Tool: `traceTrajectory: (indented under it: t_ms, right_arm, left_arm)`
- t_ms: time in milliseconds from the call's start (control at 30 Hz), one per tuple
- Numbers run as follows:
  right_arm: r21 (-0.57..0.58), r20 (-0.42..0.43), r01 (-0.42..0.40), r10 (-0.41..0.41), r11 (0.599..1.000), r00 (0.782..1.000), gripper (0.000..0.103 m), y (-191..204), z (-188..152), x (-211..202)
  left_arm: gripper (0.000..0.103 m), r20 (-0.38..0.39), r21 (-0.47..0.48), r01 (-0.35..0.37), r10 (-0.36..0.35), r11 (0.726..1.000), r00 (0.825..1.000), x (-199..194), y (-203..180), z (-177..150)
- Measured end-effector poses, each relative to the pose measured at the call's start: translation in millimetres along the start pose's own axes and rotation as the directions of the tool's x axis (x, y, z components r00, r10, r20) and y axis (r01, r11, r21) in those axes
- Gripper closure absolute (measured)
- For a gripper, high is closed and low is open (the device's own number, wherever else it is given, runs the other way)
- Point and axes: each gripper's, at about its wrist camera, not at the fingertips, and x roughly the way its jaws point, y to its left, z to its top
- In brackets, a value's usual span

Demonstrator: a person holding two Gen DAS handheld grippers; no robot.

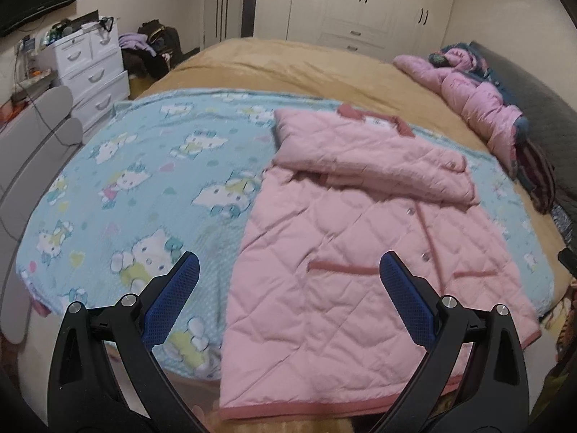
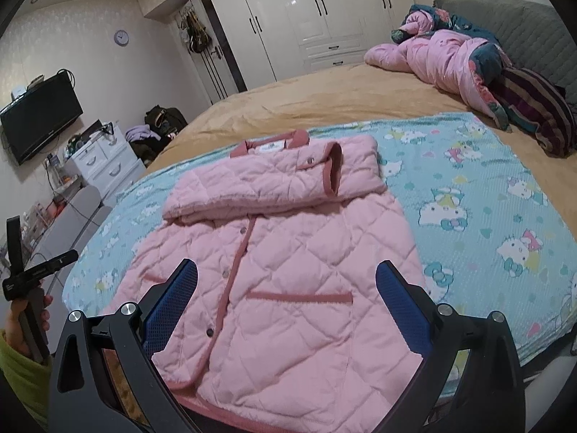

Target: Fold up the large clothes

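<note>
Jacket (image 2: pixel 274 252) on blanket (image 2: pixel 468 216) on bed (image 2: pixel 306 97), wardrobe (image 2: pixel 306 11) behind, drawers (image 2: pixel 104 162) left

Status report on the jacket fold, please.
Left gripper and right gripper open, empty. Pink jacket flat on blanket, sleeves folded across chest. Nothing in the way.

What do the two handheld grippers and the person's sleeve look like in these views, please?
Both the left gripper and the right gripper have black curved arms, silver round bolts and blue textured pads. The sleeve is yellow-green.
</note>
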Motion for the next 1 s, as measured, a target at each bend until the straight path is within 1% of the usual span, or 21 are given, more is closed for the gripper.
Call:
traceTrajectory:
  t_ms: [233,400,533,667,833,1000]
  right_arm:
    - [0.019,-0.051,0.007,-0.006,1.0,0.999,0.004,-12,-19,8]
    - [0.022,-0.079,0.024,-0.022,0.999,0.997,0.004,-19,-31,10]
    - [0.039,-0.096,0.016,-0.012,0.999,0.995,0.004,-26,-40,10]
    - [0.043,-0.118,0.031,-0.026,0.999,0.993,0.004,-33,-52,8]
    - [0.062,-0.148,0.05,-0.041,0.997,0.988,0.004,-47,-66,6]
    - [0.109,-0.188,0.068,-0.046,0.992,0.981,0.004,-66,-82,6]
  left_arm:
    - [0.009,-0.044,0.006,-0.027,0.028,1.0,0.999,9,10,-18]
    - [0.009,-0.08,-0.021,-0.017,0.015,1.0,0.997,16,21,-29]
    - [0.009,-0.101,-0.023,-0.027,0.024,0.999,0.995,21,25,-37]
    - [0.009,-0.134,-0.03,-0.028,0.023,0.999,0.991,29,31,-50]
    - [0.009,-0.189,-0.059,-0.006,-0.005,0.998,0.982,40,39,-68]
    - [0.009,-0.235,-0.075,0.014,-0.032,0.997,0.971,51,41,-82]
